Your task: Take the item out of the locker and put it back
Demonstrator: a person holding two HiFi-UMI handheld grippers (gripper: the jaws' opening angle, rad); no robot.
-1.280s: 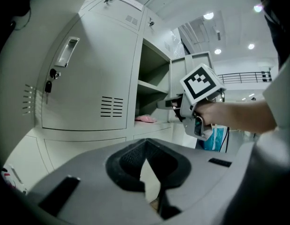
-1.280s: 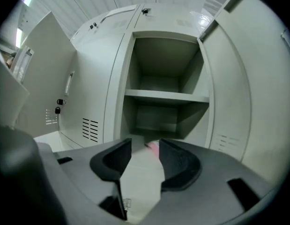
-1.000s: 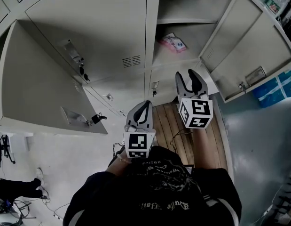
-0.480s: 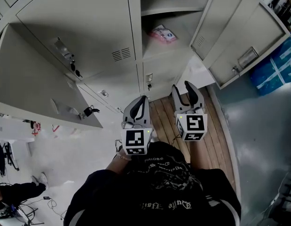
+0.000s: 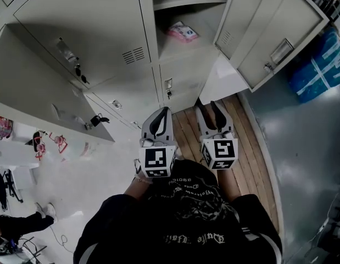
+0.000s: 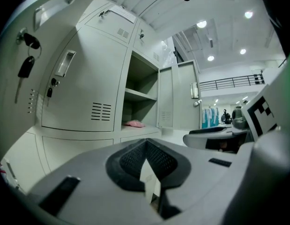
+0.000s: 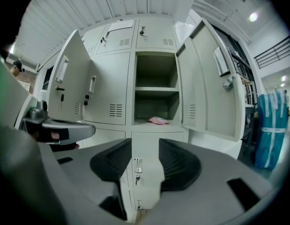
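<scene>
Approach to open locker (image 5: 202, 37), both grippers low and well short of it.
Right gripper (image 5: 209, 113) jaws apart, empty; left gripper (image 5: 163, 114) jaws together, empty. Pink packet (image 5: 182, 32) lies on compartment floor: raise right gripper level, straddle packet squarely, close gently.

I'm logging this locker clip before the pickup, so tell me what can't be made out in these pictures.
- Pink packet: its print is too small to read in any view.
- Upper shelf: the space above it is cut off by the head view's top edge.
- Blue bundle: partly cut off by the head view's right edge, and the right gripper view shows it only at its rim, so I can't tell what it is.
</scene>
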